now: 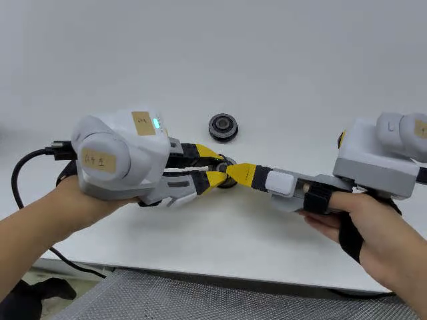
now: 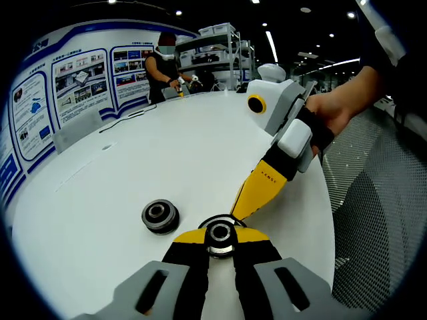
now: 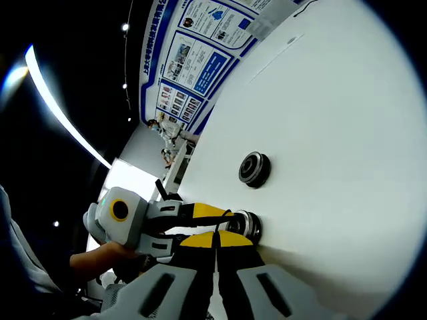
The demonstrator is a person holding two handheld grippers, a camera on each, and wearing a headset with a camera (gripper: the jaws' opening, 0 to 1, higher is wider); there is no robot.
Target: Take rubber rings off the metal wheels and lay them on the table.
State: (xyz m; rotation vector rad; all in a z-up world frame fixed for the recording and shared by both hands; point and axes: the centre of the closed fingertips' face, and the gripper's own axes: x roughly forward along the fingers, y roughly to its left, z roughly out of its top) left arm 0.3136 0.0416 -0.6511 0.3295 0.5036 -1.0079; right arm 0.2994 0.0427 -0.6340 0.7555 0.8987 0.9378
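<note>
Wheel (image 2: 221,238), black-rimmed, silvery hub

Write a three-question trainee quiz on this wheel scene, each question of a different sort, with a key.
1. True or false: the left gripper holds a metal wheel between its jaws.
2. Pick one. The second wheel is: A, lying on the table, apart from both grippers; B, stacked on the held wheel; C, hanging over the table's edge.
3. Fill in: the right gripper brings its yellow tip to the wheel held by the ____ gripper.
Key: 1 true; 2 A; 3 left.
</note>
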